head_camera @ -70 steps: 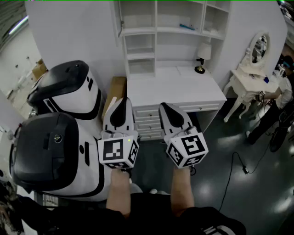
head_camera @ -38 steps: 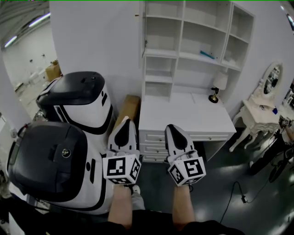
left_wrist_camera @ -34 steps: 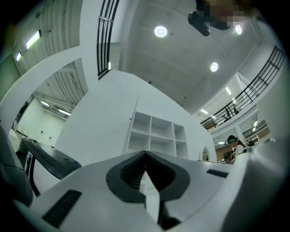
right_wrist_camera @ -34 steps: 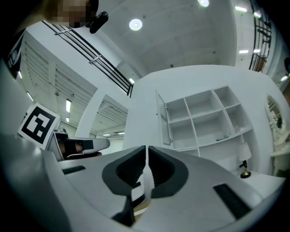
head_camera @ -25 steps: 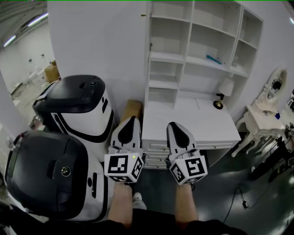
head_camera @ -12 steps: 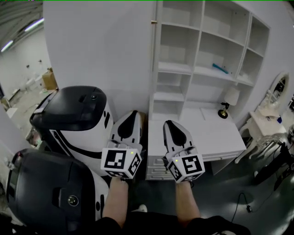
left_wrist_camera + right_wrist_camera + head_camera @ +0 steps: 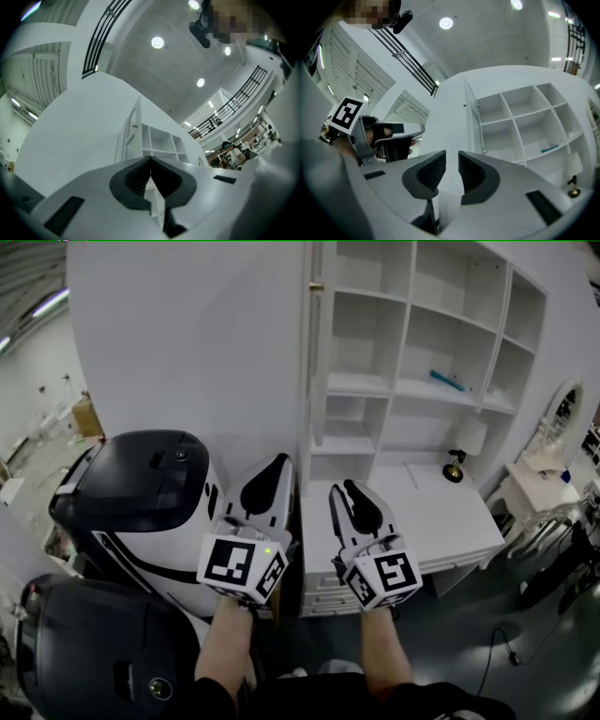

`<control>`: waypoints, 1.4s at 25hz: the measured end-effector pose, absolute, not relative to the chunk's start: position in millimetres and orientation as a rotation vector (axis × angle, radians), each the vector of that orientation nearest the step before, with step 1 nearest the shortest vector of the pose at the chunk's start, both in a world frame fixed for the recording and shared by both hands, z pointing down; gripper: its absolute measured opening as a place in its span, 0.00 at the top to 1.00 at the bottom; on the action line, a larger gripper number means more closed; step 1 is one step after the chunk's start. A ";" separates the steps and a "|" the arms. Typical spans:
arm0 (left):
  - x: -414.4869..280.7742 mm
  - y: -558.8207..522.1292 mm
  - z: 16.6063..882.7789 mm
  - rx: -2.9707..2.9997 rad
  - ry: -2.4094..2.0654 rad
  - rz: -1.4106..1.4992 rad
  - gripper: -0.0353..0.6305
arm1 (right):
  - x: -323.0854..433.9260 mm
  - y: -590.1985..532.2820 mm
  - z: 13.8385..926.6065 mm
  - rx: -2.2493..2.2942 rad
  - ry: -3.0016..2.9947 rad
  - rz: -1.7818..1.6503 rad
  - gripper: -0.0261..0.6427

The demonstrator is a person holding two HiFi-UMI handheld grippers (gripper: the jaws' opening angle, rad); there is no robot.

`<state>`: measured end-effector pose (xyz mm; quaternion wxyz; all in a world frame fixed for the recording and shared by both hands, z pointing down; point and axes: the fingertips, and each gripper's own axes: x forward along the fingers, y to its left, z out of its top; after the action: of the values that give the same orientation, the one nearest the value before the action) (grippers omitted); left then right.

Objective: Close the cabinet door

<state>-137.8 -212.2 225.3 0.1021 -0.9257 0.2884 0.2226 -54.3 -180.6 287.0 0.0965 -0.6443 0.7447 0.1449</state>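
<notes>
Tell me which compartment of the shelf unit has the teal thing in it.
The middle column's compartment, second from the top, directly above the lamp: the teal object lies on its floor. I see nothing in the others.

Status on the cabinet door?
Left gripper shut, empty. Right gripper just opening, empty. Door open, edge-on, untouched. Nothing seen in its swing.

Both held forward, side by side, tilted up.
Jaws of the left gripper (image 7: 279,461) meet; the right gripper (image 7: 339,487) has just been opening, gap empty.
</notes>
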 end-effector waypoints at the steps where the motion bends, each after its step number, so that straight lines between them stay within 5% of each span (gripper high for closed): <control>1: -134.4 -214.4 221.0 -2.728 0.828 0.650 0.93 | -53.1 -183.8 284.2 -1.916 2.200 0.441 0.84; 35: -62.9 -319.8 67.0 -2.413 0.686 0.611 0.83 | -21.6 -310.3 202.6 -2.103 2.157 0.900 0.75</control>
<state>-62.9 -319.8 67.0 0.2760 -0.8983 0.2553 0.2275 -21.6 -310.3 202.6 -0.0013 -0.6688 0.6862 0.2861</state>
